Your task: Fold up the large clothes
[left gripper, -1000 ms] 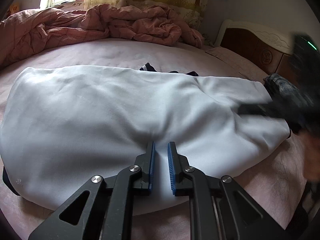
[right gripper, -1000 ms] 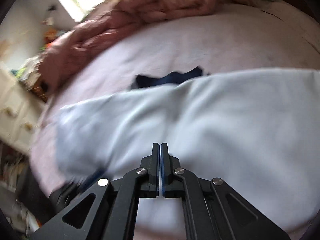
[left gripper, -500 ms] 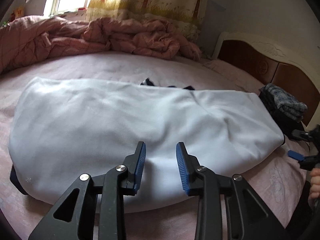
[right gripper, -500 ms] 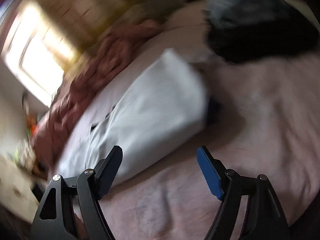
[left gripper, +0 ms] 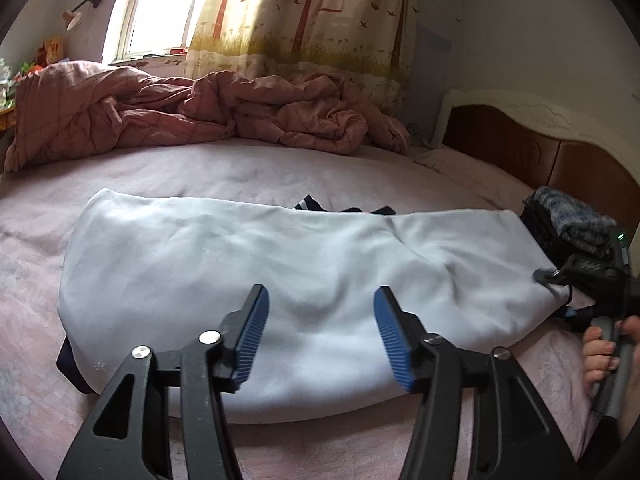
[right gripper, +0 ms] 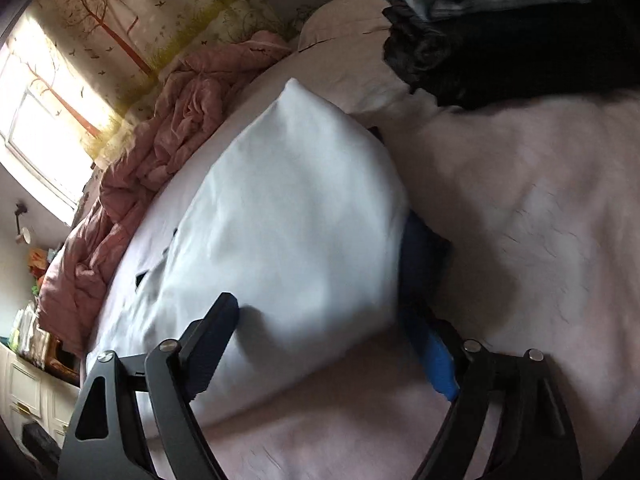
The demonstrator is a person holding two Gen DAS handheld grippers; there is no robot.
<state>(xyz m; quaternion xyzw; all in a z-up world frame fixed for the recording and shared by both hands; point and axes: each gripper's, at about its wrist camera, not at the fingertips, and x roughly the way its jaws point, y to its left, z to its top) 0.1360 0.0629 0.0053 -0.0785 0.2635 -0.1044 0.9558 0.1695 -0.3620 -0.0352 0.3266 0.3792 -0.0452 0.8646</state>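
Note:
A pale blue garment [left gripper: 280, 272] with dark navy trim lies folded lengthwise across the pink bed; it also shows in the right wrist view [right gripper: 288, 232]. My left gripper [left gripper: 318, 332] is open and empty, hovering over the garment's near edge at its middle. My right gripper [right gripper: 328, 344] is open, its fingers straddling the garment's right end, one finger over the cloth and the blue pad by the navy edge [right gripper: 420, 256]. The right gripper also shows in the left wrist view [left gripper: 560, 280] at the garment's right end.
A crumpled pink quilt [left gripper: 208, 112] lies along the bed's far side under the window. A stack of folded dark and plaid clothes [right gripper: 500, 32] sits near the wooden headboard [left gripper: 540, 148], just beyond the garment's right end. A white cabinet [right gripper: 24, 392] stands beside the bed.
Both grippers opened. The left pulled back and up from the garment's middle. The right swung away from the middle to the garment's right end and now straddles it.

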